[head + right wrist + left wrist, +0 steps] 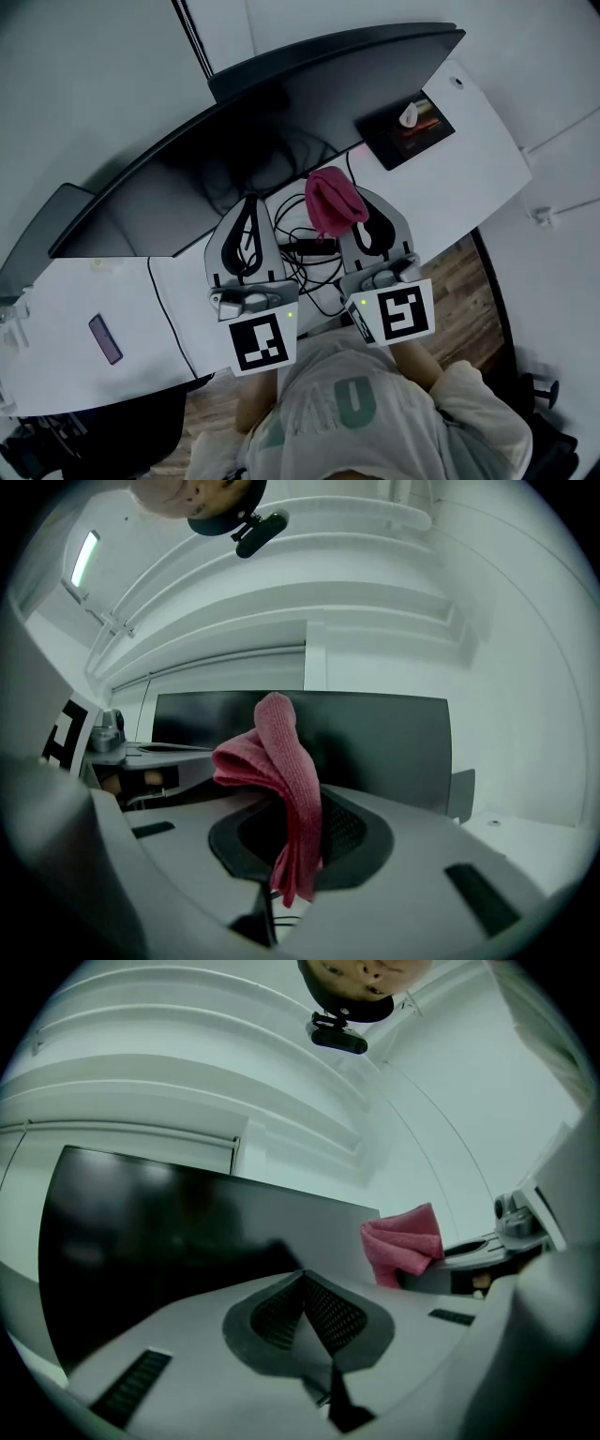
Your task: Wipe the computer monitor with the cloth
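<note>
- Right gripper view: the pink cloth (281, 780) is clamped between the jaws of the right gripper (298, 832), its bunched top raised toward the screen, seemingly ready to wipe.
- The dark monitor (375, 733) stands just beyond on the far side, not yet touched.
- The left gripper (305, 1288), beside it on the left, has its jaws together and empty, likely idle.
- A white desk (469, 159) carries the monitor.

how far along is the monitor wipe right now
Done: the pink cloth is clamped in the right gripper. In hand: it is held up facing the monitor, apparently short of the screen; the left gripper is shut and empty. Left: the wiping itself, as far as this shows.
</note>
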`<action>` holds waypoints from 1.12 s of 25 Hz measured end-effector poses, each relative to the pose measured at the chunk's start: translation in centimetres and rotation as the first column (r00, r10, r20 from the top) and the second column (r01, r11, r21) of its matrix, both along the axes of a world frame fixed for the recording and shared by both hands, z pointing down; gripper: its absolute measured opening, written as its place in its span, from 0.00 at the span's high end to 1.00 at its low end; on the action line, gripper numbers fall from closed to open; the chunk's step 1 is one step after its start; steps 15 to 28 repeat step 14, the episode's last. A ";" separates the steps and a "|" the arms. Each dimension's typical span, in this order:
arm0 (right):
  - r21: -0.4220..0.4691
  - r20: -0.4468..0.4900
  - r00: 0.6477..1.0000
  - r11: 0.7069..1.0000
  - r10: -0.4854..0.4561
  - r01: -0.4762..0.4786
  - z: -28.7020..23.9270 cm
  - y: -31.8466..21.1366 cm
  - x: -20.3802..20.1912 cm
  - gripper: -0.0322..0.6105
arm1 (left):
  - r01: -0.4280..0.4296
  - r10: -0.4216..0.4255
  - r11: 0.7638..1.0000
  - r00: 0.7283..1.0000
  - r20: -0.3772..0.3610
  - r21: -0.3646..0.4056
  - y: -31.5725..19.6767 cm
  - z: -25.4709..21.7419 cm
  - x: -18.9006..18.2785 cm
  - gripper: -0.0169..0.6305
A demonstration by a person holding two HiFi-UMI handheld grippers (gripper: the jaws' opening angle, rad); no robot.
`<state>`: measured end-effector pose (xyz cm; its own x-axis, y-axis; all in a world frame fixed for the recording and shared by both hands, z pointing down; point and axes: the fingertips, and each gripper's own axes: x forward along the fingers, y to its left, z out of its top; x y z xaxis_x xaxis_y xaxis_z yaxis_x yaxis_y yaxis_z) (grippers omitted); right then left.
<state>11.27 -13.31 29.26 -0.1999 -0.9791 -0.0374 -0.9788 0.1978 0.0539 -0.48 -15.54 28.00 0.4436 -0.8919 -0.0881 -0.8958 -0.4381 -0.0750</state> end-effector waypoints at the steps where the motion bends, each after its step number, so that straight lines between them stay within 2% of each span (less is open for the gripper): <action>1: -0.003 0.000 1.000 1.000 -0.004 0.004 0.1 -0.1 -0.1 0.86 | 0.004 -0.004 1.000 1.000 -0.001 -0.002 0.0 0.1 -0.1 0.95; 13: -0.014 -0.010 1.000 1.000 -0.009 0.009 0.6 -1.1 0.7 0.86 | 0.066 -0.066 0.998 0.998 0.000 -0.008 -0.9 0.4 -1.2 0.95; 28: -0.017 -0.008 1.000 1.000 -0.007 0.007 0.7 -1.2 0.8 0.86 | 0.068 -0.068 0.998 0.998 0.000 -0.007 -0.9 0.4 -1.2 0.95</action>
